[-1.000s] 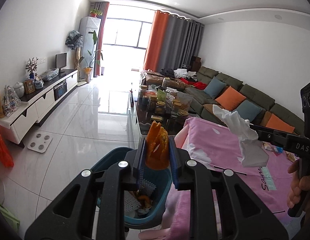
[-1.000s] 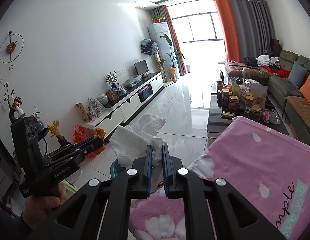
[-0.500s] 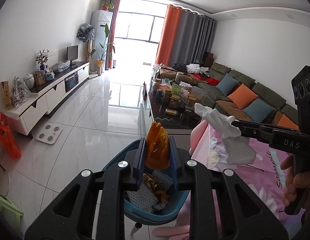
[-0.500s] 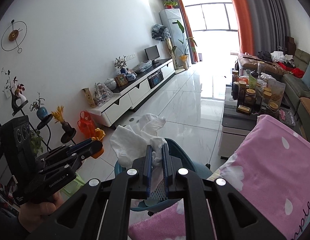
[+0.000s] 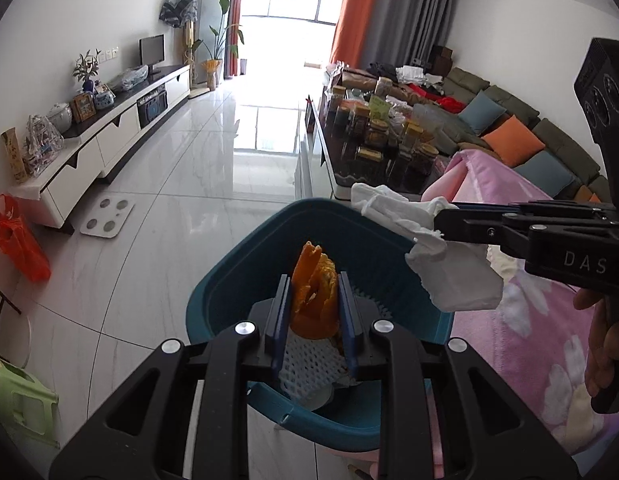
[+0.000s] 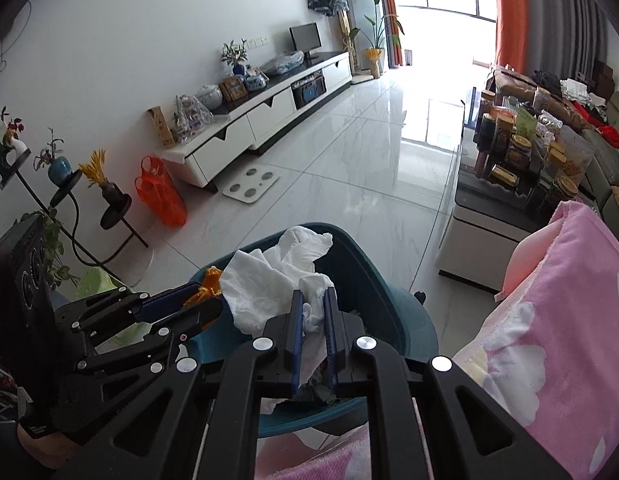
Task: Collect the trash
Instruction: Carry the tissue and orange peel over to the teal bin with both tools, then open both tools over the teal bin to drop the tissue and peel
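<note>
My left gripper (image 5: 314, 280) is shut on an orange peel (image 5: 314, 303) and holds it over the teal trash bin (image 5: 245, 264). White foam netting (image 5: 309, 364) lies inside the bin below it. My right gripper (image 6: 312, 295) is shut on a crumpled white tissue (image 6: 269, 276) and holds it over the same bin (image 6: 373, 276). In the left wrist view the right gripper (image 5: 443, 216) comes in from the right with the tissue (image 5: 441, 264) over the bin's right rim. In the right wrist view the left gripper (image 6: 207, 294) shows at left with the peel (image 6: 207, 284).
A table with a pink floral cloth (image 5: 541, 320) stands right of the bin. A coffee table with several jars (image 5: 373, 148) is beyond it, then a sofa (image 5: 509, 128). A white TV cabinet (image 5: 109, 140), a floor scale (image 5: 106, 216) and an orange bag (image 5: 21, 240) are left.
Both grippers have moved down and over the bin with their loads. The bin now fills the middle of both views. Both stay shut.
</note>
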The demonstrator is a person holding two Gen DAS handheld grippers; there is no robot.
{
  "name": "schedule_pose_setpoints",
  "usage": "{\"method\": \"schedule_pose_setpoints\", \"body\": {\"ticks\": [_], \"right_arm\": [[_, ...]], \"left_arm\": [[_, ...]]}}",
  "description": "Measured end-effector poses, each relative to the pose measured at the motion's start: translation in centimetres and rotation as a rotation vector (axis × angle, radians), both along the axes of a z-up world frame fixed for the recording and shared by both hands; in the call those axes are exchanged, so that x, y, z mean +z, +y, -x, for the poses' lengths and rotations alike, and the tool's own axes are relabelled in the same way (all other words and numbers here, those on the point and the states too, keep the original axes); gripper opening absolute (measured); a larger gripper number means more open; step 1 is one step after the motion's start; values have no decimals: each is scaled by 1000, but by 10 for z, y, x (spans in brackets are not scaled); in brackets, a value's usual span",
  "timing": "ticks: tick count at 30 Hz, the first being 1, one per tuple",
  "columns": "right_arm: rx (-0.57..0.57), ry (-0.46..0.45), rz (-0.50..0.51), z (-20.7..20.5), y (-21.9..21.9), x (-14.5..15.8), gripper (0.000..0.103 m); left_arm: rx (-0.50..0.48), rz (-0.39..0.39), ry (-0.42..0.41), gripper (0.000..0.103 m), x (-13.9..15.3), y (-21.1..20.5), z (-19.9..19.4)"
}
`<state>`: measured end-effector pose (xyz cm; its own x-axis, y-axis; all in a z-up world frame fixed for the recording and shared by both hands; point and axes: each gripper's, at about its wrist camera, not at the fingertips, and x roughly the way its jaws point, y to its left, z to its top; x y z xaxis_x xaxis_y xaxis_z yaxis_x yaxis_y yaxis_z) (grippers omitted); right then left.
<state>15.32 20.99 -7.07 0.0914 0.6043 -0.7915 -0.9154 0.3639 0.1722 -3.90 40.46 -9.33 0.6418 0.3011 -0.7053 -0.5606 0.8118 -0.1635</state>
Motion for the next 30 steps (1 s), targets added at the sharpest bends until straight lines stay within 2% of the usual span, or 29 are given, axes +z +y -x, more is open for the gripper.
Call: {"method": "schedule_pose_setpoints", "body": {"ticks": [6, 16, 19, 21, 26, 30], "right_arm": [[26, -7, 126, 0, 26, -28, 9], [39, 17, 234, -9, 45, -54, 11], [34, 34, 251, -14, 47, -58, 13], [32, 32, 250, -17, 49, -57, 18], [25, 36, 245, -23, 48, -57, 19], [20, 40, 231, -24, 45, -54, 22]], "left_arm": [[-6, 32, 66, 23, -36, 11, -40], [-5, 61, 140, 24, -78, 21, -66], [-2, 58, 158, 25, -85, 23, -72], [-6, 58, 164, 25, -88, 22, -78], [-15, 61, 165, 27, -90, 21, -87], [-26, 50, 161, 32, -89, 15, -89]]}}
